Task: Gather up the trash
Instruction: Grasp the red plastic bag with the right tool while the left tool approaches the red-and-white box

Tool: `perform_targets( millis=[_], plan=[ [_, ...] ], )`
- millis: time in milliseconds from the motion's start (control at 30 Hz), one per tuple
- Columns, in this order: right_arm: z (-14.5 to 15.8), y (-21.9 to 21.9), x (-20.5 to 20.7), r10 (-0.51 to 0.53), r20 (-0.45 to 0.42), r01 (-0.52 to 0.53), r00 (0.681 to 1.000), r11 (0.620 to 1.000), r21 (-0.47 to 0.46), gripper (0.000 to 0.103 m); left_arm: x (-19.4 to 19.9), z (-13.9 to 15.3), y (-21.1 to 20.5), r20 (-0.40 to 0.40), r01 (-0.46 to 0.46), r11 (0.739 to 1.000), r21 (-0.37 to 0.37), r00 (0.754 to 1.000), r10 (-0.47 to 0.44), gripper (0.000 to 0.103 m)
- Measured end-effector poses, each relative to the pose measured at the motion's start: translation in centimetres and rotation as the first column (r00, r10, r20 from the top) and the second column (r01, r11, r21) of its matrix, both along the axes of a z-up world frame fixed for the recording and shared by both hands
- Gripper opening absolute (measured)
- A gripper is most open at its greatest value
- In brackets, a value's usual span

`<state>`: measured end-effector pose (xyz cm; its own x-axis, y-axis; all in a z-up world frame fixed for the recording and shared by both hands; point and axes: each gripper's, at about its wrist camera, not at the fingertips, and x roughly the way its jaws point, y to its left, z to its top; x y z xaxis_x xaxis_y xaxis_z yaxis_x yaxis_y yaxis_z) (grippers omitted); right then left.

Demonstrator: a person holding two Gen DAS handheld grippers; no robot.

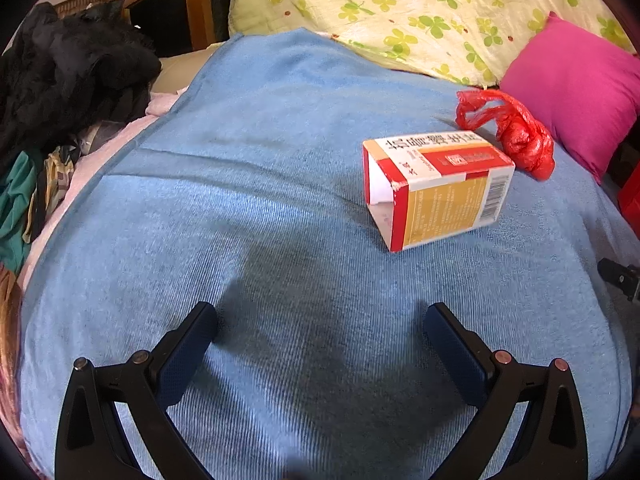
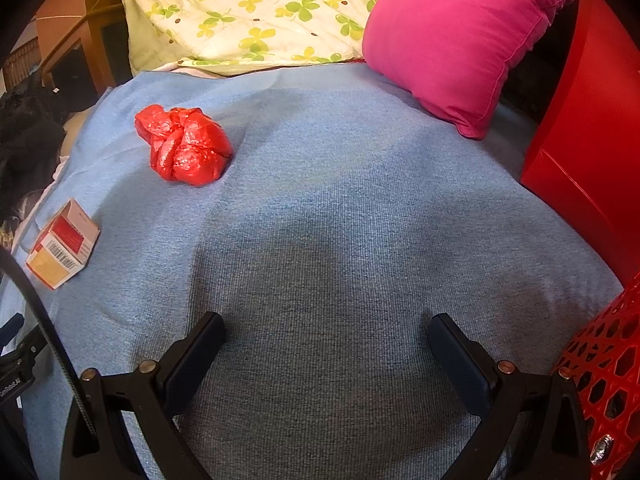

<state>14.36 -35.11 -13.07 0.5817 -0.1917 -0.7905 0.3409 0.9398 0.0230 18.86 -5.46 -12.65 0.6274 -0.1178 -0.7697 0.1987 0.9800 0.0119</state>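
Note:
An empty medicine carton (image 1: 436,188), red, white and yellow with one end flap open, lies on its side on the blue blanket (image 1: 280,160), ahead and right of my left gripper (image 1: 320,316). A crumpled red plastic bag (image 1: 516,132) lies just behind it. The left gripper is open and holds nothing. In the right wrist view the red bag (image 2: 186,148) sits ahead to the left and the carton (image 2: 64,248) lies at the far left. My right gripper (image 2: 326,326) is open and empty above bare blanket (image 2: 340,220).
A magenta pillow (image 2: 460,36) and a clover-print quilt (image 1: 420,8) lie at the back. A red perforated basket (image 2: 604,376) stands at the right edge beside a red box (image 2: 592,140). Dark clothes (image 1: 60,76) are piled at the left.

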Motion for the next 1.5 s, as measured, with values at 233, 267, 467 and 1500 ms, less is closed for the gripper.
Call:
perform_targets(
  millis=[233,267,467,1500],
  plan=[
    [0.5,0.1,0.5,-0.018,-0.022,0.018,1.000,1.000,0.017,0.103,-0.3,0.9,-0.1,-0.104,-0.060,0.998,0.031,0.993,0.063,0.103],
    [0.8,0.1,0.7,-0.018,-0.019,0.019,1.000,0.999,0.034,0.103,-0.3,1.2,-0.1,-0.108,-0.065,0.997,0.032,0.992,0.068,0.103],
    [3.6,1.2,1.7,0.042,0.102,-0.054,0.994,0.992,0.111,0.103,0.1,5.3,-0.3,0.043,-0.067,0.997,0.047,0.997,0.065,0.103],
    [2.2,2.3,13.4,0.100,0.133,-0.129,0.986,0.965,0.229,0.054,6.2,5.6,-5.5,0.075,0.297,0.955,0.000,0.952,-0.296,0.103]
  ],
)
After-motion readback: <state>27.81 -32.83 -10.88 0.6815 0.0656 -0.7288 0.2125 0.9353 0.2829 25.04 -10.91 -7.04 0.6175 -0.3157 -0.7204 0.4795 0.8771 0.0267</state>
